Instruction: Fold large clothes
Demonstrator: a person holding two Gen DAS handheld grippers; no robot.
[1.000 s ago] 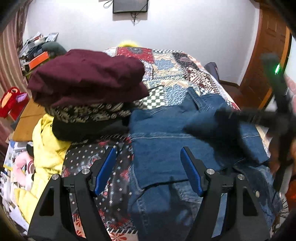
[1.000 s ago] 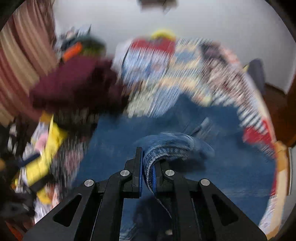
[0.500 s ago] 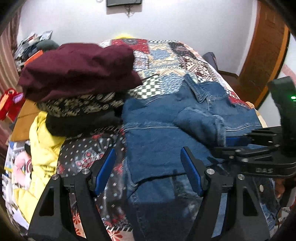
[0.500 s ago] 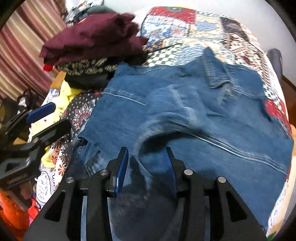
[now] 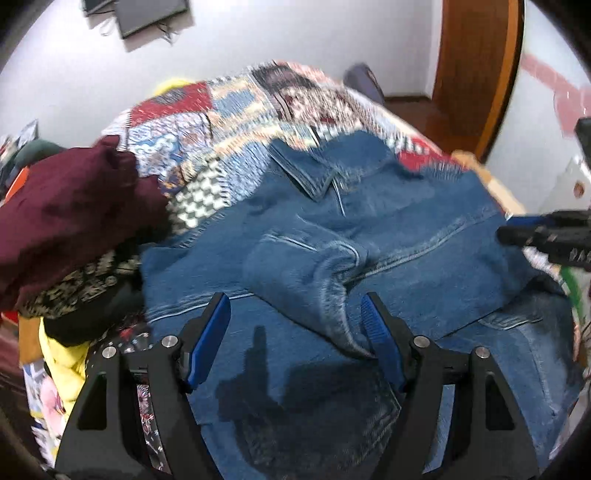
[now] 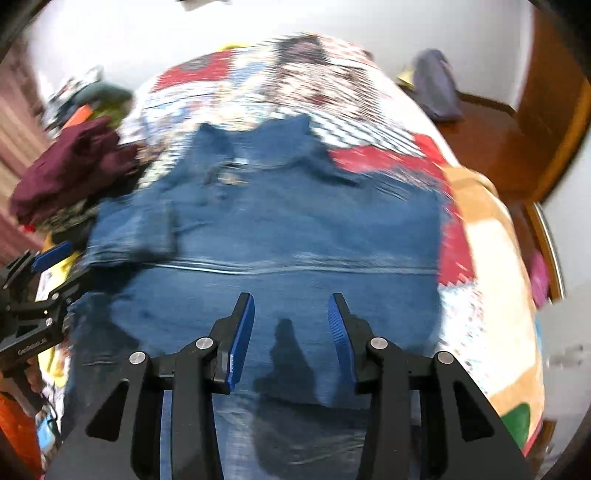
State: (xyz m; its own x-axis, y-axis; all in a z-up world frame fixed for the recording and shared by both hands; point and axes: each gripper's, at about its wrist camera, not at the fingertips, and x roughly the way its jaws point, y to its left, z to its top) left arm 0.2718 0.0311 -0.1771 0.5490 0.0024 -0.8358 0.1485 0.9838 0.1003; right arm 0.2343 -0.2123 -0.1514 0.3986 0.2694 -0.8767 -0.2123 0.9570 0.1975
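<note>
1. From the left wrist camera: a blue denim jacket (image 5: 369,236) lies spread across the bed's patchwork quilt (image 5: 229,110), collar toward the far wall. One sleeve is folded in over the body, its cuff ending close to the right-hand finger of the left gripper (image 5: 295,317).
2. The left gripper hangs above the jacket's lower half with its blue-padded jaws wide apart and only flat denim beneath them; they pinch nothing. Its shadow falls on the cloth just below.
3. To the left, a stack of folded clothes sits at the jacket's edge, topped by a maroon garment (image 5: 66,206) over a black-and-white patterned one (image 5: 77,284), with something yellow (image 5: 62,354) lower down.
4. At the right edge of this view the right gripper (image 5: 546,236) pokes in sideways over the jacket's far side; from here I cannot tell how its jaws stand. A dark screen (image 5: 151,14) hangs on the white wall and a wooden door (image 5: 476,66) stands at the right.
5. From the right wrist camera, which is heavily blurred: the right gripper (image 6: 291,325) hovers over the middle of the denim jacket (image 6: 280,206), jaws parted to a moderate gap, nothing held between them.
6. The jacket covers the near part of the quilt (image 6: 369,122), collar away from me. The left gripper (image 6: 40,291) shows at the left edge by the jacket's hem, and the maroon garment (image 6: 74,166) lies beyond it.
</note>
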